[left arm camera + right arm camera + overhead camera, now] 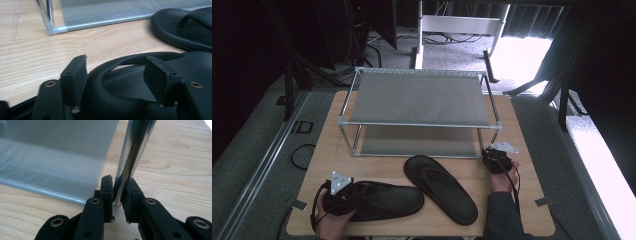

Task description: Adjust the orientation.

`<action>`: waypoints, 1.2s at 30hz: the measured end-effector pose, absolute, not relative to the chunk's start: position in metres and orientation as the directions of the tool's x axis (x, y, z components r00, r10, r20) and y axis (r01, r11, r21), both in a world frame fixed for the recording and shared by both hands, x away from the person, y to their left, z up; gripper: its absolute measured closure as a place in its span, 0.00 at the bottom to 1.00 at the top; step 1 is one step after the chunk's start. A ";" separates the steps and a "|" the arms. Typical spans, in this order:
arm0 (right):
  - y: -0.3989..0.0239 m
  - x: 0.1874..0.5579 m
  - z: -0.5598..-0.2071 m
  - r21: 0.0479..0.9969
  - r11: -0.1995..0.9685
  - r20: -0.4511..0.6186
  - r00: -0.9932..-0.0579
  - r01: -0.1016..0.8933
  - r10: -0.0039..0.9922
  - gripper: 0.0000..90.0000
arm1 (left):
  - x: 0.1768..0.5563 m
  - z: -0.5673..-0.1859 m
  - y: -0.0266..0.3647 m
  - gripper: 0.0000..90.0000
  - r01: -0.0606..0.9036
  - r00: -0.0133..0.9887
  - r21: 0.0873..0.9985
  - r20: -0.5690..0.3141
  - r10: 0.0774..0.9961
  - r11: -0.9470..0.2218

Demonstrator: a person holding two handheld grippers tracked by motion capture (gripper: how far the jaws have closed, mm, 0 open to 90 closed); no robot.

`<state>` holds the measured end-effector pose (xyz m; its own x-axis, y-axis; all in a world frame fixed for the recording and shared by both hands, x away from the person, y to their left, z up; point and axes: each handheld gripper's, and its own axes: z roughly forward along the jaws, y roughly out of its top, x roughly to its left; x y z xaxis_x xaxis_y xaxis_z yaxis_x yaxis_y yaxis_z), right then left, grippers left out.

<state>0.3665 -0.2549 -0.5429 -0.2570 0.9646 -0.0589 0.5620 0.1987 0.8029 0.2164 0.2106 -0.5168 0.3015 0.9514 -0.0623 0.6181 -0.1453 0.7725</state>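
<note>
The left gripper (343, 192) is a black, blocky tool with a grey three-cornered plate on its top, and this plate has small dark holes. A thin black cable makes a loop from it. The right gripper (496, 159) has the same black body, the same grey plate and a black cable along the dark grey sleeve (504, 217). The black fingers (107, 192) are flat and square, with brass-coloured screw rings at the base.
</note>
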 end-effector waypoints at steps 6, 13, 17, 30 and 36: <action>-0.255 0.366 -0.543 0.804 0.199 -0.060 -0.256 0.561 0.965 0.88 | 0.227 -0.519 0.213 0.57 0.630 0.315 0.758 -0.053 0.948 -0.167; -0.255 0.365 -0.543 0.805 0.197 -0.060 -0.254 0.559 0.965 0.88 | 0.235 -0.517 0.213 0.66 0.614 0.346 0.766 -0.046 0.937 -0.189; -0.254 0.365 -0.543 0.806 0.196 -0.060 -0.252 0.559 0.966 0.88 | 0.246 -0.513 0.208 0.76 0.601 0.371 0.773 -0.047 0.927 -0.202; -0.255 0.364 -0.543 0.805 0.197 -0.059 -0.255 0.559 0.965 0.88 | 0.234 -0.513 0.216 0.58 0.604 0.364 0.777 -0.070 0.929 -0.178; -0.255 0.364 -0.544 0.806 0.198 -0.060 -0.256 0.558 0.965 0.88 | 0.231 -0.513 0.216 0.52 0.625 0.375 0.764 -0.113 0.920 -0.160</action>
